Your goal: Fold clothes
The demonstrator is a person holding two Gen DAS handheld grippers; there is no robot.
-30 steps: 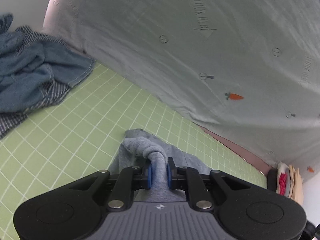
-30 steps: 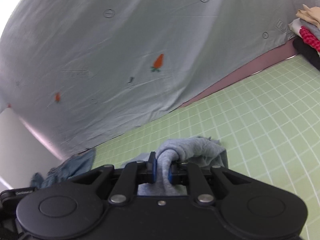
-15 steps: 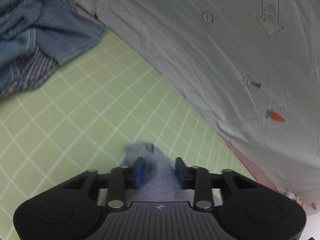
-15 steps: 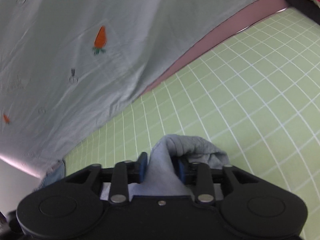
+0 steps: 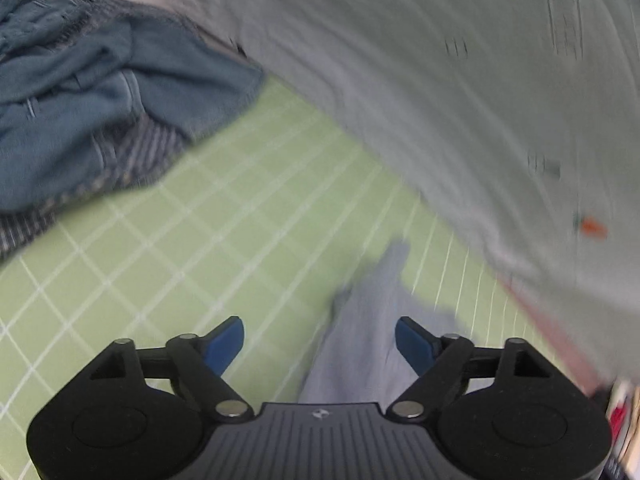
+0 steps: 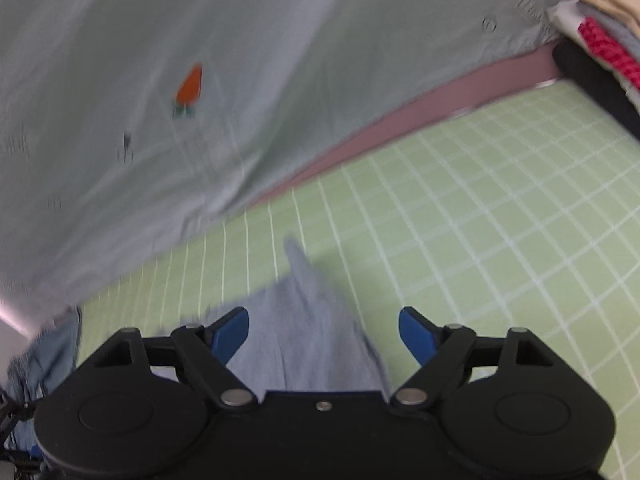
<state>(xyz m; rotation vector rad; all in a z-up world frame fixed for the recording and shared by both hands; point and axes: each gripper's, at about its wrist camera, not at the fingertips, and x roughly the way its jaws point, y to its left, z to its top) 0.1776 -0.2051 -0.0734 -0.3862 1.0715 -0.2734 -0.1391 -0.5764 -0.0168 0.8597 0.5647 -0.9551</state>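
Note:
A grey garment (image 5: 368, 320) lies on the green grid mat (image 5: 200, 240). My left gripper (image 5: 319, 340) is open, its blue pads wide apart; the grey cloth lies loose between them toward the right pad. In the right wrist view the same grey garment (image 6: 304, 320) lies on the mat (image 6: 480, 220). My right gripper (image 6: 324, 334) is open too, with the cloth lying between the pads, nearer the left one. Both views are motion-blurred.
A pile of blue denim and striped clothes (image 5: 80, 100) lies at the mat's left. A pale sheet with carrot prints (image 6: 200, 60) hangs along the back. A stack of folded clothes (image 6: 600, 40) stands at the right end of the mat.
Both grippers were shut on bunched grey cloth one second ago; they have opened wide and let it go. The cloth now lies flatter on the mat, and both cameras have shifted.

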